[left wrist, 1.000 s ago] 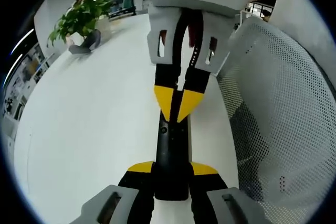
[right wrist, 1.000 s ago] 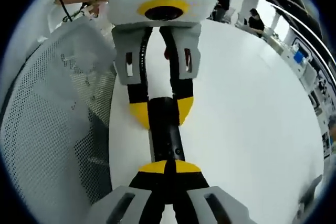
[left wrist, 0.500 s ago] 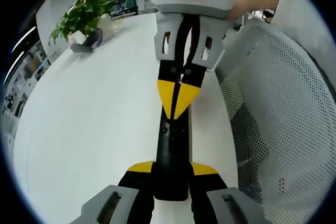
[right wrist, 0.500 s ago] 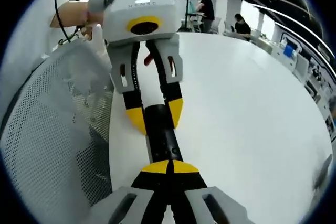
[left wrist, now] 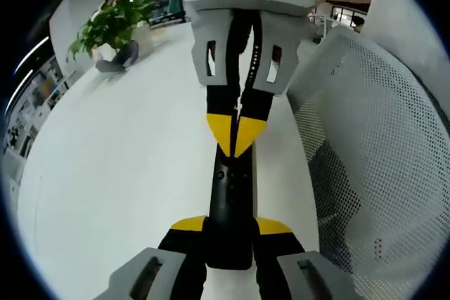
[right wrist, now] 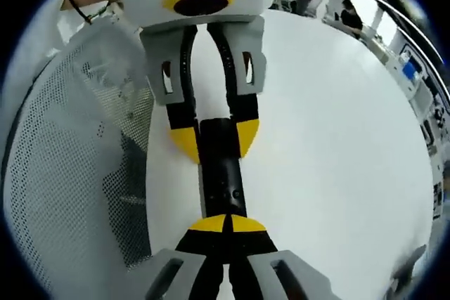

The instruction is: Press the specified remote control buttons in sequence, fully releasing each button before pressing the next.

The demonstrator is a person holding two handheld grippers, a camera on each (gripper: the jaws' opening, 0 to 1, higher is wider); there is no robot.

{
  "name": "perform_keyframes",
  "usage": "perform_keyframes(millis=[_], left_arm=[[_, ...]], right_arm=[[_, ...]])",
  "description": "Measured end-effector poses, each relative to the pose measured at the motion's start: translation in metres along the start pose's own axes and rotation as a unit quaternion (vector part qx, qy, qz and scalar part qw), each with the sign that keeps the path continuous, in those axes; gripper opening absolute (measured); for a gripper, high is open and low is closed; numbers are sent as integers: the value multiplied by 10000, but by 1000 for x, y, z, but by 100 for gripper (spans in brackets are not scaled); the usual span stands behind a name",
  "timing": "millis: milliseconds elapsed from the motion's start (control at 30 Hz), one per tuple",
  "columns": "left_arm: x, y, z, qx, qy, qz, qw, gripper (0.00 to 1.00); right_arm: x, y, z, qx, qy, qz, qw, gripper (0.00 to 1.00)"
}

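Observation:
A black remote (left wrist: 229,205) lies lengthwise above the white table (left wrist: 119,152). My left gripper (left wrist: 230,226) is shut on its near end, one yellow fingertip on each side. My right gripper (left wrist: 235,137) comes in from the top, shut, with its yellow tips pressed together into a point over the remote's far end. In the right gripper view, my right gripper (right wrist: 226,224) points its joined tips at the remote (right wrist: 223,184), and the left gripper (right wrist: 216,138) clamps the other end. I cannot tell whether the tips touch a button.
A white mesh chair back (left wrist: 373,145) stands close along the table edge beside the remote, also seen as the chair back (right wrist: 70,159). A potted plant (left wrist: 105,22) sits at the table's far side. People (right wrist: 348,15) sit in the background.
Half a second ago the right gripper had drawn back and tilted away from the remote; now it is close over the remote's end again. The left gripper's hold is unchanged.

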State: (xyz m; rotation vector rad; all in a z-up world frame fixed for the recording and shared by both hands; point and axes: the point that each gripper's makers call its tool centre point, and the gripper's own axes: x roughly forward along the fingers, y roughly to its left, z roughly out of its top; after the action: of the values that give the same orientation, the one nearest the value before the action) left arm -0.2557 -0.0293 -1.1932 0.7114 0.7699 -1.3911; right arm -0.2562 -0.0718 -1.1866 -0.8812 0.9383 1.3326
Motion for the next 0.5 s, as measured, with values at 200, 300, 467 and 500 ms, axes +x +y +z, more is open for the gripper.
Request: perform_keyframes(millis=[200, 300, 467, 500], left_arm=[[-1, 0, 0, -9, -121, 6, 9999, 24], [0, 0, 1, 28, -117, -5, 9999, 24], [0, 0, 0, 31, -150, -29, 9999, 24], [0, 0, 0, 25, -157, -26, 9999, 24]], right_arm=[[-4, 2, -2, 29, -642, 239, 9976, 0], [-5, 2, -3, 156, -767, 251, 9966, 0], [-7, 3, -5, 46, -702, 229, 9973, 0], [-7, 3, -7, 14, -650, 221, 9976, 0]])
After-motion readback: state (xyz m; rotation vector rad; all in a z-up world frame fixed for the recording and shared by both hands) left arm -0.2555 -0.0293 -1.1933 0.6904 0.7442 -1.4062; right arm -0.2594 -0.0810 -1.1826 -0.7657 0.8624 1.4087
